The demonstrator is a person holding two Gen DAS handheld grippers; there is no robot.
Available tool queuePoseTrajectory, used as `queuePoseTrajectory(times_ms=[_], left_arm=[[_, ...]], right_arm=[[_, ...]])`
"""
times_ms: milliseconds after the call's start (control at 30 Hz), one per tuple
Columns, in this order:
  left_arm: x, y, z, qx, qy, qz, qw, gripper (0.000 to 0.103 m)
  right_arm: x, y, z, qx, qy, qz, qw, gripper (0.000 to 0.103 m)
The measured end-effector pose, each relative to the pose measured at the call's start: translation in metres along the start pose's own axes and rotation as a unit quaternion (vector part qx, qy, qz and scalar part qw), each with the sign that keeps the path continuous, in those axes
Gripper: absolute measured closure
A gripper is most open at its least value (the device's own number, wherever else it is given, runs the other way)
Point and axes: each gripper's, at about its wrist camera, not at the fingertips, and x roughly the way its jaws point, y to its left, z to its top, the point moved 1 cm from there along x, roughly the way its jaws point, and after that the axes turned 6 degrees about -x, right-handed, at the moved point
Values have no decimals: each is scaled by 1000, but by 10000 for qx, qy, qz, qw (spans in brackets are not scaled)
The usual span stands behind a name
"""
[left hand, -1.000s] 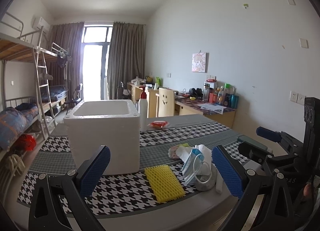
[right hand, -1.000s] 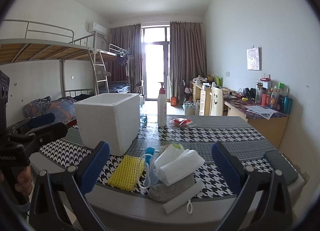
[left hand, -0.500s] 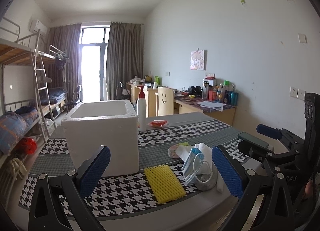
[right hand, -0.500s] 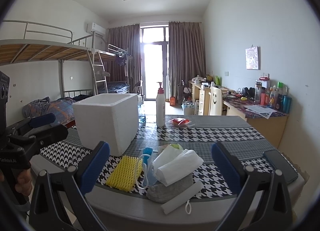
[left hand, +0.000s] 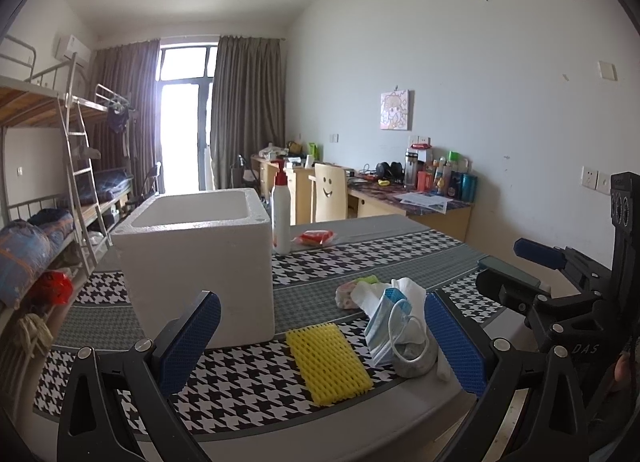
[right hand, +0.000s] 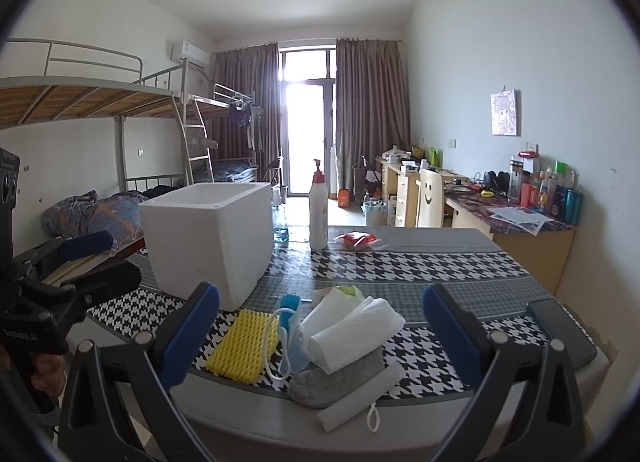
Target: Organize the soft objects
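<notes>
Soft objects (right hand: 340,342) — white, grey, yellow — heaped together.

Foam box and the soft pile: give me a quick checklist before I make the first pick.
1. Left gripper open and holding nothing: ok.
2. Right gripper open and holding nothing: ok.
3. White foam box upright, top open: ok. Its floor is out of view: cannot tell if anything lies inside.
4. Yellow foam net lies flat and apart from the box, nothing on top: ok.
5. Face mask, white cloth and grey sock overlap in one pile: not ok for a clean single pick.
6. Phone near the table edge, apart from the pile: ok.
</notes>
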Motion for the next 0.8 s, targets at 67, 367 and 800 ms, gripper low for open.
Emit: queuePoseTrajectory(times_ms=[67,367,800], left_arm=[[3,0,0,4,29,11,10000,1],[26,1,-7,-40,329,4,9995,1],[64,3,-22,-96,763,70,9970,1]], right_arm=[[2,-1,0,-3,13,-9,10000,0],[14,-6,-3,16,212,-29,9998,0],[39,-15,-14,136,629,-37,9979,0]])
